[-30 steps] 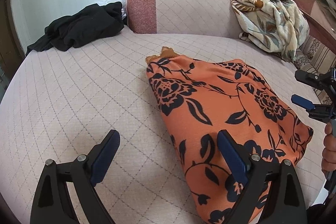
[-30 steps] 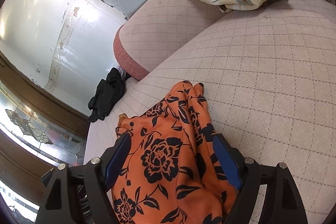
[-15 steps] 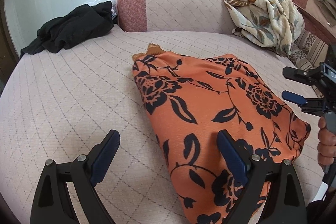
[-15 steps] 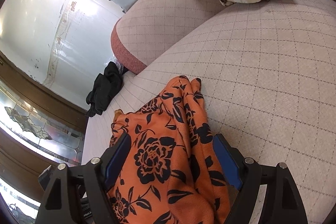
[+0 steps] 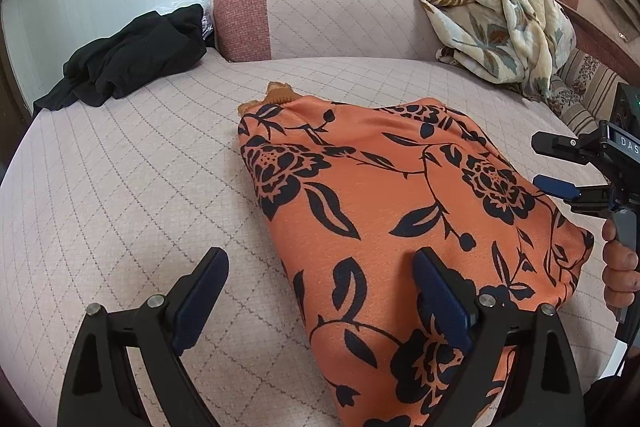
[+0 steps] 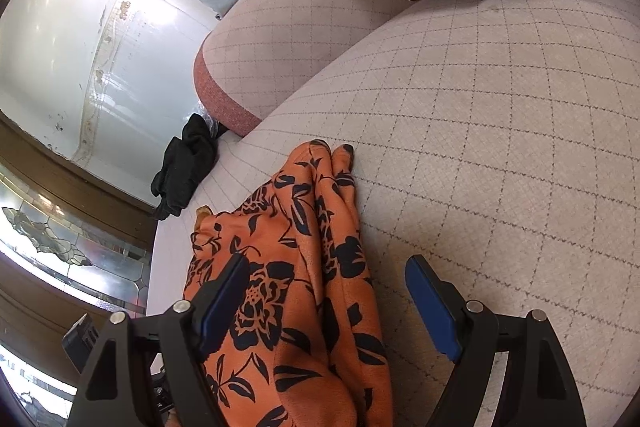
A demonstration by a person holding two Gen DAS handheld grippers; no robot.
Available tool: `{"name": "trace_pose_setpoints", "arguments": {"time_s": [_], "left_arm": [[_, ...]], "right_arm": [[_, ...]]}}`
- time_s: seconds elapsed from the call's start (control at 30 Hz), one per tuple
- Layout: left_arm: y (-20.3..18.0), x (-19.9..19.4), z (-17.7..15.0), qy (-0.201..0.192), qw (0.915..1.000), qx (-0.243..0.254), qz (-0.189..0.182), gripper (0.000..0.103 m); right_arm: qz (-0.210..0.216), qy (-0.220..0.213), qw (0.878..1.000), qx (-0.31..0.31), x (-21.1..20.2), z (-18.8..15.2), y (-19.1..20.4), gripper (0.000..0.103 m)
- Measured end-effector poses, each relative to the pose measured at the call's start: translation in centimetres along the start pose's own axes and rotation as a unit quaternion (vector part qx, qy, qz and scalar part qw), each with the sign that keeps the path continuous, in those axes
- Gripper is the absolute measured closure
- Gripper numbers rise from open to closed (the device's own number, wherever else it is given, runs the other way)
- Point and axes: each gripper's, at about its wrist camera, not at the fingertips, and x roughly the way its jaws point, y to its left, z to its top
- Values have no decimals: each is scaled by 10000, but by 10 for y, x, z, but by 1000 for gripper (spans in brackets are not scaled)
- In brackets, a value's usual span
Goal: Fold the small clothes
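- The orange floral garment (image 5: pixel 400 211) lay folded on the quilted pink sofa seat (image 5: pixel 120 187), its bunched edge (image 6: pixel 332 195) toward the backrest.
- The left gripper (image 5: pixel 320 295) hovered over the garment's near edge with its jaws wide apart, clamping nothing.
- The right gripper (image 6: pixel 328 299) stood over the garment's right edge, jaws likewise spread and empty.
- A black garment (image 5: pixel 132 59) lay well apart at the seat's far left; a leaf-patterned blanket (image 5: pixel 492 31) draped the backrest (image 5: pixel 340 15).

An orange cloth with black flowers (image 5: pixel 400 211) (image 6: pixel 288 291) lies on the pink checked cushion. It is folded over and mostly flat, with bunched wrinkles along one edge.
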Motion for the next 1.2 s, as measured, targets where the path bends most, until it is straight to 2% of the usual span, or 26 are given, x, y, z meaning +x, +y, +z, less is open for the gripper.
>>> {"name": "trace_pose_setpoints", "arguments": {"time_s": [0.63, 1.2], "left_arm": [[-2, 2, 0, 12, 10000, 11, -12, 9], [-6, 4, -2, 103, 9997, 33, -205, 9]], "right_arm": [[20, 50, 10000, -43, 2, -1, 2, 20], [-21, 258, 9997, -37, 12, -2, -2, 20]]}}
